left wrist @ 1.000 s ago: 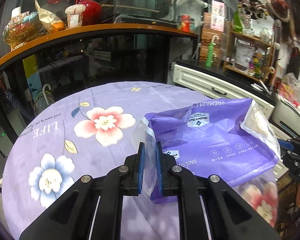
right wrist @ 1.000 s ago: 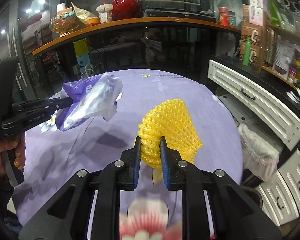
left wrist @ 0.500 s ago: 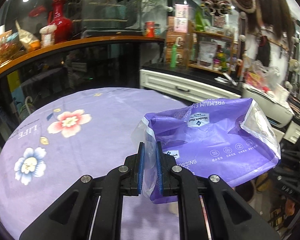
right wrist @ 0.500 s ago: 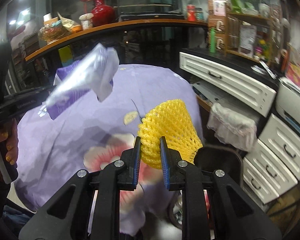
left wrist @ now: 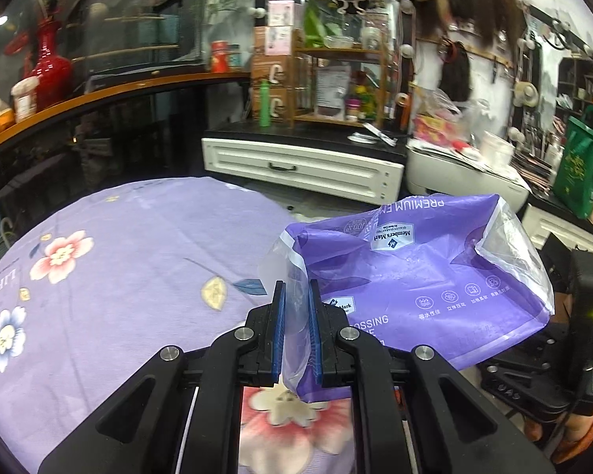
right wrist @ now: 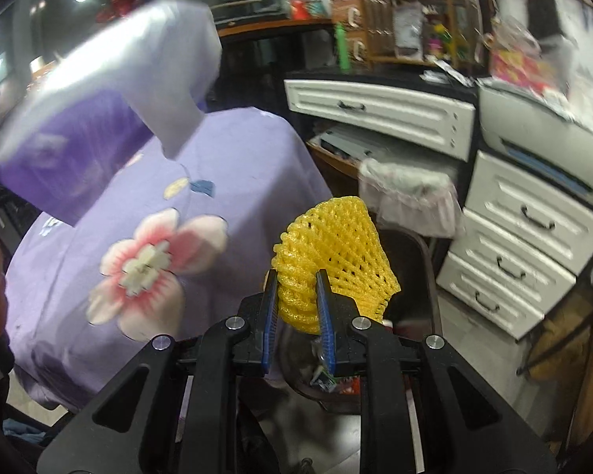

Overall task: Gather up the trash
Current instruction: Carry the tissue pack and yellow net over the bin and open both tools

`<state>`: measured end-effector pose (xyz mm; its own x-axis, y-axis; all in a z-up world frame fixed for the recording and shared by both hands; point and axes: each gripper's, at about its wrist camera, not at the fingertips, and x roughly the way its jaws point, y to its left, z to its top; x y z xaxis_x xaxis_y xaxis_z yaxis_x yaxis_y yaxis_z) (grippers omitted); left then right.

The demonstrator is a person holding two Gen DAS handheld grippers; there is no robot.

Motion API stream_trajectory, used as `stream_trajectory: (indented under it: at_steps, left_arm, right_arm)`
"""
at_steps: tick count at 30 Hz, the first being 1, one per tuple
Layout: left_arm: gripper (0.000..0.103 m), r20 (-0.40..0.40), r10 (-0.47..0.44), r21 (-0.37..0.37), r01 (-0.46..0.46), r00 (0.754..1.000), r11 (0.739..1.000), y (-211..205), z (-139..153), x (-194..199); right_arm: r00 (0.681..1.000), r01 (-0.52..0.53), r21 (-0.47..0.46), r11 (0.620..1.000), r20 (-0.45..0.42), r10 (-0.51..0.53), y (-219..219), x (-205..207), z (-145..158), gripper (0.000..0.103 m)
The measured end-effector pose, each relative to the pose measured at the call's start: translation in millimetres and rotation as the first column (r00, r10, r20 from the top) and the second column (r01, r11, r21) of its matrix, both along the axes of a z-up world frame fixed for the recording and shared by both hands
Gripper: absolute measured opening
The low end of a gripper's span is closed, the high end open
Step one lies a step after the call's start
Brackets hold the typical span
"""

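Right wrist: right tongs [right wrist: 296,308] clamp yellow foam net [right wrist: 332,260] | left tongs [left wrist: 295,328] clamp purple bag [left wrist: 415,276], contents unclear

In the right wrist view the purple bag [right wrist: 99,118] is smeared by motion blur, so its print cannot be read, and its left side is cut by the picture's edge. The dark bin [right wrist: 411,260] is mostly hidden behind the yellow foam net [right wrist: 332,260] and the right gripper [right wrist: 296,308]; its contents are too unclear to name. In the left wrist view the bag's lower print is hidden behind the left gripper [left wrist: 295,328].
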<state>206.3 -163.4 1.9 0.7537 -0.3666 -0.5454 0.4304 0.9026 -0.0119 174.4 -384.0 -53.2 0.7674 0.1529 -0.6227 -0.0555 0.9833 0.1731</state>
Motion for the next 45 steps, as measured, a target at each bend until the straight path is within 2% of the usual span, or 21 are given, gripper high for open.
stream_trajectory:
  at_steps: [9, 10, 12, 16, 21, 28, 35, 42, 45]
  left_arm:
    - [0.011, -0.027, -0.086, 0.047, 0.087, 0.996, 0.995, -42.9, -16.8, -4.8]
    - [0.011, -0.030, -0.090, 0.052, 0.092, 0.995, 0.994, -45.4, -18.5, -5.0]
    - [0.011, -0.040, -0.101, 0.062, 0.103, 0.994, 0.993, -52.1, -22.7, -5.0]
    - [0.011, -0.057, -0.108, 0.079, 0.112, 0.993, 0.991, -60.1, -29.8, -4.0]
    - [0.011, -0.085, -0.113, 0.083, 0.120, 0.990, 0.989, -67.5, -37.4, 0.0]
    - [0.011, -0.111, -0.156, 0.112, 0.168, 0.982, 0.979, -96.9, -49.3, 0.9]
    - [0.011, -0.186, -0.182, 0.182, 0.216, 0.965, 0.959, -138.3, -86.1, 10.8]
    - [0.011, -0.254, -0.173, 0.231, 0.233, 0.952, 0.945, -157.4, -122.4, 22.5]
    - [0.012, -0.284, -0.172, 0.231, 0.242, 0.943, 0.943, -161.5, -131.3, 27.5]
  right_arm:
    - [0.995, 0.045, 0.014, 0.999, -0.093, -0.044, -23.9, 17.9, -49.6, 0.021]
    - [0.994, 0.055, 0.017, 0.998, -0.097, -0.053, -25.3, 19.8, -54.8, 0.026]
    - [0.992, 0.067, 0.038, 0.997, -0.107, -0.062, -29.4, 23.5, -63.1, 0.030]
    - [0.989, 0.103, 0.076, 0.992, -0.118, -0.093, -38.3, 21.3, -75.0, 0.055]
    - [0.983, 0.144, 0.067, 0.987, -0.121, -0.135, -50.1, 4.8, -76.8, 0.055]
    - [0.971, 0.222, 0.043, 0.974, -0.098, -0.217, -73.6, -32.8, -64.0, 0.055]
    - [0.961, 0.270, 0.033, 0.962, -0.071, -0.267, -89.9, -64.1, -53.0, 0.056]
    - [0.957, 0.281, 0.044, 0.959, -0.088, -0.276, -95.8, -79.0, -56.3, 0.056]
    - [0.955, 0.286, 0.049, 0.957, -0.097, -0.280, -96.6, -81.5, -59.9, 0.056]
